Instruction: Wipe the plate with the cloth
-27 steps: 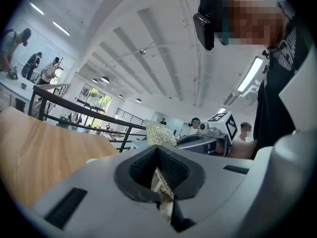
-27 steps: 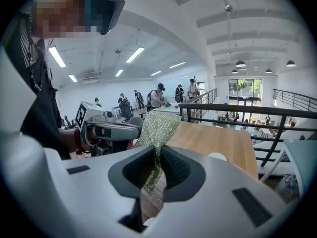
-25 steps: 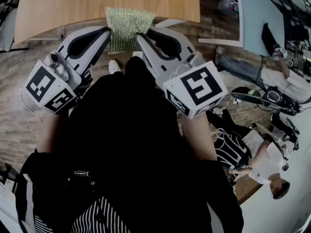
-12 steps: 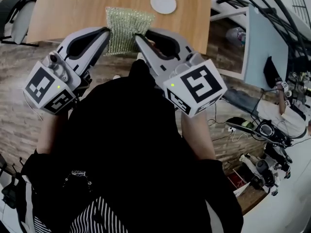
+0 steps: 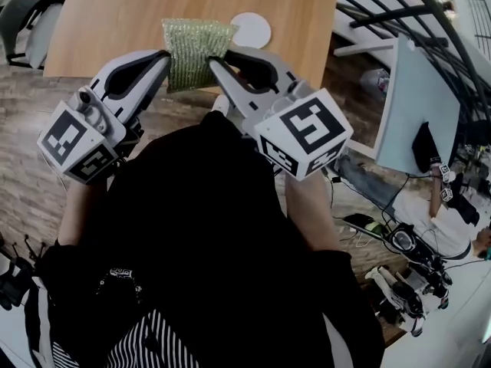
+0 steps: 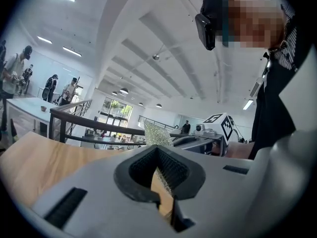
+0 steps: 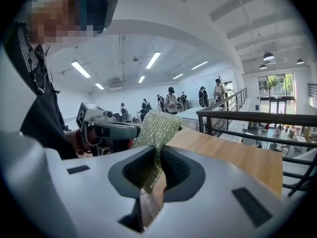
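A green glittery cloth (image 5: 196, 48) hangs stretched between my two grippers above the near edge of the wooden table (image 5: 107, 10). My left gripper (image 5: 163, 57) is shut on the cloth's left edge and my right gripper (image 5: 214, 62) on its right edge. A small white plate (image 5: 255, 30) lies on the table just beyond the cloth's right corner, partly hidden by it. In the left gripper view the cloth (image 6: 157, 135) rises from the shut left gripper (image 6: 161, 155). In the right gripper view the cloth (image 7: 156, 129) stands up from the shut right gripper (image 7: 157, 156).
The person's dark clothing fills the lower head view. A pale blue panel (image 5: 418, 102) and railings stand to the right, with cables and people on the floor below. Chairs (image 5: 23, 21) stand left of the table. A railing (image 7: 257, 118) runs behind the table.
The view has tipped forward, so the table and plate now show lower and nearer. The cloth, still held by both grippers, now overlaps the plate's left edge.
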### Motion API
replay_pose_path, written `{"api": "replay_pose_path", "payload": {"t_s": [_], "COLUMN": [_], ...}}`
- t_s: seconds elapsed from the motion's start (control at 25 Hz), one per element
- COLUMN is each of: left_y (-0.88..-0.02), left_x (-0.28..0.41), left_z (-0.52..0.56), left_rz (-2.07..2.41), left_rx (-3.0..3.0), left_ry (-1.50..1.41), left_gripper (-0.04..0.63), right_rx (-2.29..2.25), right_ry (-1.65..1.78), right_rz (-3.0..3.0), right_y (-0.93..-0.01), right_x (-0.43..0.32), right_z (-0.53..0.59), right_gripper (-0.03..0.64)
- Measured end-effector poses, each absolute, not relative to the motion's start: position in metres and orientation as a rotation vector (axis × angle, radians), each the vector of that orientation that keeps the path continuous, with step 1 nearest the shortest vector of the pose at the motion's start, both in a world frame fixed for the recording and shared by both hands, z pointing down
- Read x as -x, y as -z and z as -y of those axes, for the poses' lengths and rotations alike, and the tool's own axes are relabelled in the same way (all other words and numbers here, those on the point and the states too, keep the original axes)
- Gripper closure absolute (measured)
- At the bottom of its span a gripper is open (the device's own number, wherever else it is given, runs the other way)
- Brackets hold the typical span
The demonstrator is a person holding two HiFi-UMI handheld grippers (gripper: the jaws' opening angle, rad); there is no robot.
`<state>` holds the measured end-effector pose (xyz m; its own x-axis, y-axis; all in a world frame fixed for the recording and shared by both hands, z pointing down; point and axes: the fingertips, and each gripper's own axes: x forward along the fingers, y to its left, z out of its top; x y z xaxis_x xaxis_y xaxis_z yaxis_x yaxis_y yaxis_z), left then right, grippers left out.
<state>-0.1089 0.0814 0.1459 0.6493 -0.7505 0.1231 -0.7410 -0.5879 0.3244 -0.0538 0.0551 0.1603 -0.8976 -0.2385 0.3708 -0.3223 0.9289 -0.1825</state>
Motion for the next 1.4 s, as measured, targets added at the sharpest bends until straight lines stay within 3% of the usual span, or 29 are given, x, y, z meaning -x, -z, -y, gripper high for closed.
{"api": "replay_pose_path", "payload": {"t_s": [0.48,0.8,1.4], "left_y": [-0.171,-0.183,-0.19], "left_x": [0.042,0.034,-0.022], "left_z": [-0.011,0.019,0.083], "left_rz": [1.182,1.158,0.845], "left_rx": [-2.468,-2.399,-2.549], "left_ry": [-0.096,-0.113,-0.2], "left_gripper": [0.604,0.604,0.604], "right_rx": [-0.33,-0.337,-0.686], "right_ry": [-0.487,-0.55,-0.608], "right_rz": [2.77,2.762,2.676], "right_y": [-0.201,-0.212,-0.216], "right_x": [-0.006,-0.015,-0.077], "right_z": [0.019,0.046,0.096], "right_gripper": [0.574,0.574,0.574]}}
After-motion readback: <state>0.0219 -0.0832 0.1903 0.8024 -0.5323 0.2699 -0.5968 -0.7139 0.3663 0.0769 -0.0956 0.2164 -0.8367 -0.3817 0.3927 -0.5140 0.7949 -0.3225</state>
